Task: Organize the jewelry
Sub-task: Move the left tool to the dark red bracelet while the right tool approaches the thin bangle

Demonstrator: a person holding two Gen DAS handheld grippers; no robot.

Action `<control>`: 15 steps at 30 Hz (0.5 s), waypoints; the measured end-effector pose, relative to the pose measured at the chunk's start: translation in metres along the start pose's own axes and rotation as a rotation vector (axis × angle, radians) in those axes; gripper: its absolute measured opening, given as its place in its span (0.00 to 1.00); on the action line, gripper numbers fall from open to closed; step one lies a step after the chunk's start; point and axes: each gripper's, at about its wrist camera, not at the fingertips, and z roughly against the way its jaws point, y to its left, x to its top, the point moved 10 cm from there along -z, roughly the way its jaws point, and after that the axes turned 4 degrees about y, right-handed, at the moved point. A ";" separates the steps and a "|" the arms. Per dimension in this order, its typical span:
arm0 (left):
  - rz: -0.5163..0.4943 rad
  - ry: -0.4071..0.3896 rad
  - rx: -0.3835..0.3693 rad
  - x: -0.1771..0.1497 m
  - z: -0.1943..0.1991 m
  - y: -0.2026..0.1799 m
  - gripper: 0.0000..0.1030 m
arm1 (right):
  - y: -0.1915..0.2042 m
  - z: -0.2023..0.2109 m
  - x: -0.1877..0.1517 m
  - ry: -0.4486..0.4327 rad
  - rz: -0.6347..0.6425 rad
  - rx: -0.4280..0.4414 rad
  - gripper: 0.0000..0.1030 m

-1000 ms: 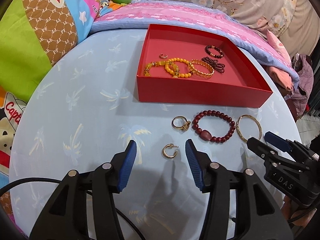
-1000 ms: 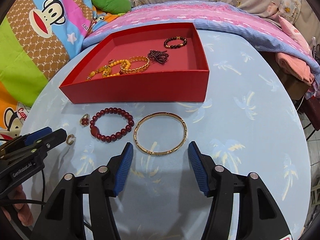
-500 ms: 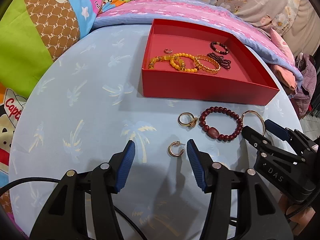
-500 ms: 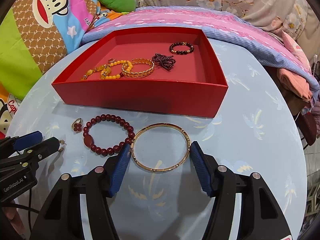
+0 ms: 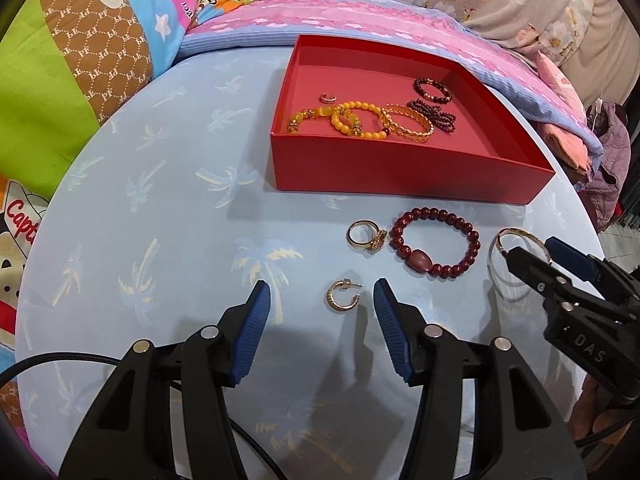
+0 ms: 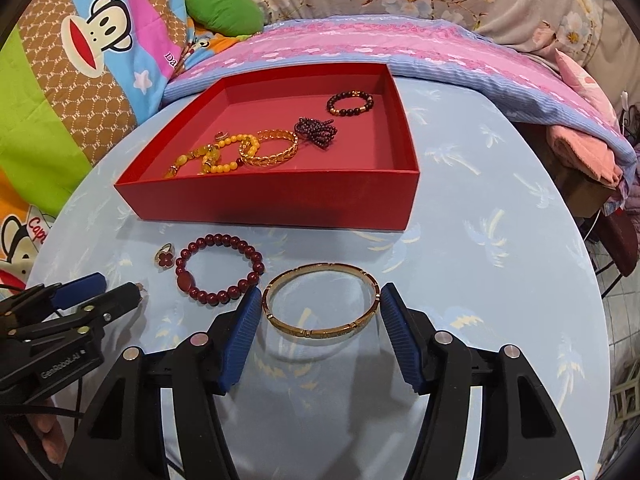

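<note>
Pale blue cloth printed with palm trees covers the round table (image 5: 160, 208), which stands against bedding in bright colours.

Nearest in the left wrist view, the left gripper (image 5: 320, 300) hangs over the cloth with its blue-padded fingers (image 5: 256, 320) spread partway. A small gold hoop earring (image 5: 343, 295) lies flat on the table in the gap, closer to the right pad, and neither pad touches it.

In the right wrist view the right gripper (image 6: 318, 308) has its fingers apart on either side of a gold bangle (image 6: 320, 300) that lies flat on the cloth. The bangle fills nearly the whole gap; whether the left pad touches its rim I cannot tell, and the right pad sits just beside it.

A little farther on, a dark red bead bracelet (image 6: 220, 270) with one larger oval bead lies just left of the bangle. Beside it, to the left, is a gold ring (image 6: 164, 258) with a red clover face.

Beyond these stands a shallow red box (image 5: 400, 176), open at the top. Inside it, from left to right, are a small ring (image 5: 328, 98), yellow bead bracelets (image 5: 340, 120), a gold chain bracelet (image 5: 408, 124), a bunch of small dark beads (image 5: 434, 114) and a dark bead bracelet (image 5: 432, 90).

Behind the table lie a pink and blue striped quilt (image 6: 400, 44), a cartoon monkey blanket (image 6: 92, 40) and a green cushion (image 6: 224, 10).
</note>
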 end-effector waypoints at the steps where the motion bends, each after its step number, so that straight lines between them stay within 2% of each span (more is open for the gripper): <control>1: -0.004 0.001 -0.001 0.000 0.000 -0.002 0.50 | 0.000 0.002 0.000 -0.002 -0.002 0.003 0.57; 5: -0.026 0.007 -0.001 -0.003 -0.005 -0.007 0.48 | 0.000 0.007 -0.002 -0.003 0.002 0.009 0.57; 8: -0.038 0.003 0.009 -0.003 -0.006 -0.009 0.41 | 0.001 0.007 -0.004 0.001 0.004 0.013 0.57; 10: -0.043 0.003 0.000 -0.002 -0.006 -0.010 0.29 | 0.000 0.008 -0.005 0.004 0.003 0.015 0.57; 12: -0.044 0.007 -0.012 -0.002 -0.006 -0.010 0.24 | 0.001 0.008 -0.006 0.006 0.003 0.017 0.57; 15: -0.033 0.013 -0.030 -0.001 -0.005 -0.011 0.24 | 0.001 0.008 -0.008 0.008 0.004 0.018 0.57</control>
